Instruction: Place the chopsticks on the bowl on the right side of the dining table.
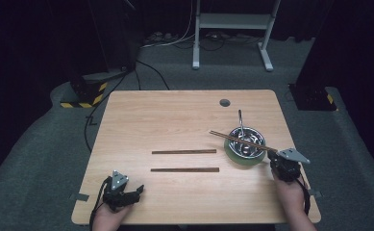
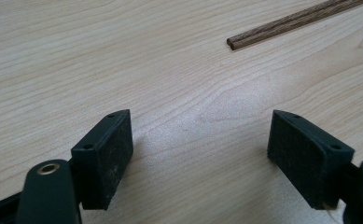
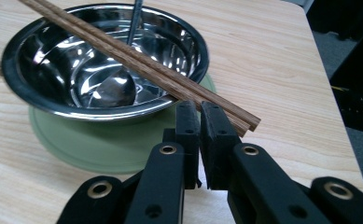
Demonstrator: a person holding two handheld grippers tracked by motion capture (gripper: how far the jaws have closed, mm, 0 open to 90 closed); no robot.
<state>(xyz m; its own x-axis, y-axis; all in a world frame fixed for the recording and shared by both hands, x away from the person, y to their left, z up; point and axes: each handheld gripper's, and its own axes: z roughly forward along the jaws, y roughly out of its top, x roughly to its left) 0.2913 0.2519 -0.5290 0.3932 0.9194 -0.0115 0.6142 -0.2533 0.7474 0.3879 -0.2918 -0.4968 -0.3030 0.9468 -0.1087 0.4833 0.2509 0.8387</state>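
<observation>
A steel bowl (image 1: 246, 142) (image 3: 100, 70) stands on a green saucer (image 1: 242, 160) (image 3: 100, 144) at the table's right, with a metal spoon (image 1: 241, 122) (image 3: 116, 88) in it. A pair of brown chopsticks (image 1: 242, 140) (image 3: 142, 63) lies slanted across the bowl's rim. My right gripper (image 1: 275, 155) (image 3: 200, 109) is shut, its tips right at the sticks' near end, which crosses behind them and is not between the pads. I cannot tell whether they touch. My left gripper (image 1: 137, 190) (image 2: 200, 149) rests open at the table's front left, with bare wood between its pads.
Two more brown chopstick pairs (image 1: 183, 151) (image 1: 185, 169) lie parallel mid-table; one end (image 2: 237, 43) is in the left gripper view. A round cable hole (image 1: 224, 102) is near the far edge. The table's right edge (image 3: 328, 93) is close to the bowl.
</observation>
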